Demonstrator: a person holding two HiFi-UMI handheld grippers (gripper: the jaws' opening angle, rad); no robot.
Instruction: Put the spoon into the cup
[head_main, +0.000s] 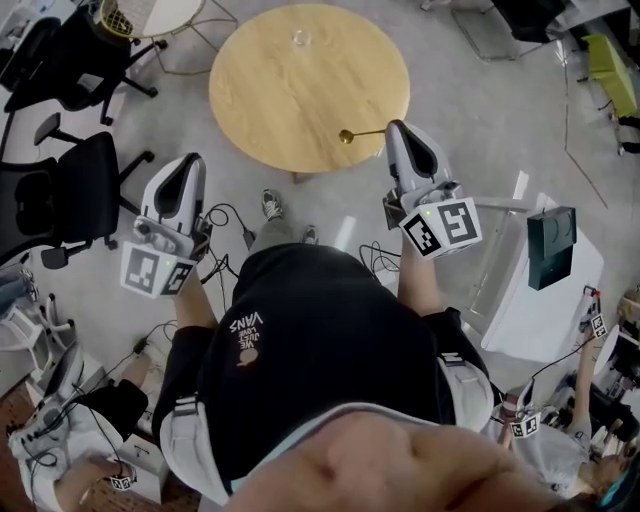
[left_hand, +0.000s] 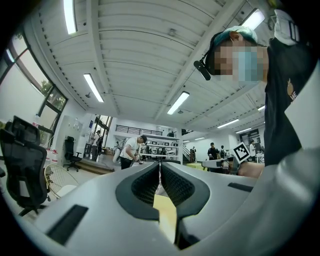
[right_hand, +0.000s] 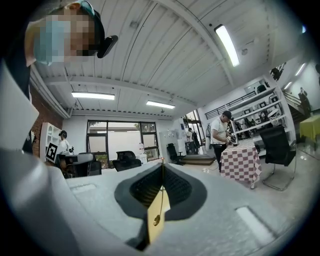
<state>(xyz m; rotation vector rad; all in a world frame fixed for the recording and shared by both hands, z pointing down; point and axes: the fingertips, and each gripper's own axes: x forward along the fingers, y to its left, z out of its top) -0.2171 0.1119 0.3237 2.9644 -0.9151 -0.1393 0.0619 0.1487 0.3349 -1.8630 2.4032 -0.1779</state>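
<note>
The right claw (head_main: 392, 128) hangs over the near right edge of a round wooden counter (head_main: 280, 100), and it pinches a thin gold spoon (head_main: 362, 133) by the handle. The spoon sticks out level to the left, its small bowl over the wood. In the right gripper view the claw (right_hand: 162, 175) is pressed onto the spoon (right_hand: 159, 200), which shows edge-on as a fine gold line running down the seam between the two dark pads.

The cup (head_main: 300, 39) is a small clear glass that stands at the far side of the counter, well apart from the spoon and from both claws.

The left claw (head_main: 190, 160) is held off the counter, out to its left above the grey floor (head_main: 470, 110). In the left gripper view this claw (left_hand: 160, 172) is pressed together with only a thin slit between the ribbed pads, and nothing sits in it.

Black office chairs (head_main: 70, 190) stand on the floor to the left of the counter. The person's black shirt (head_main: 310, 340) fills the lower middle of the head view.
</note>
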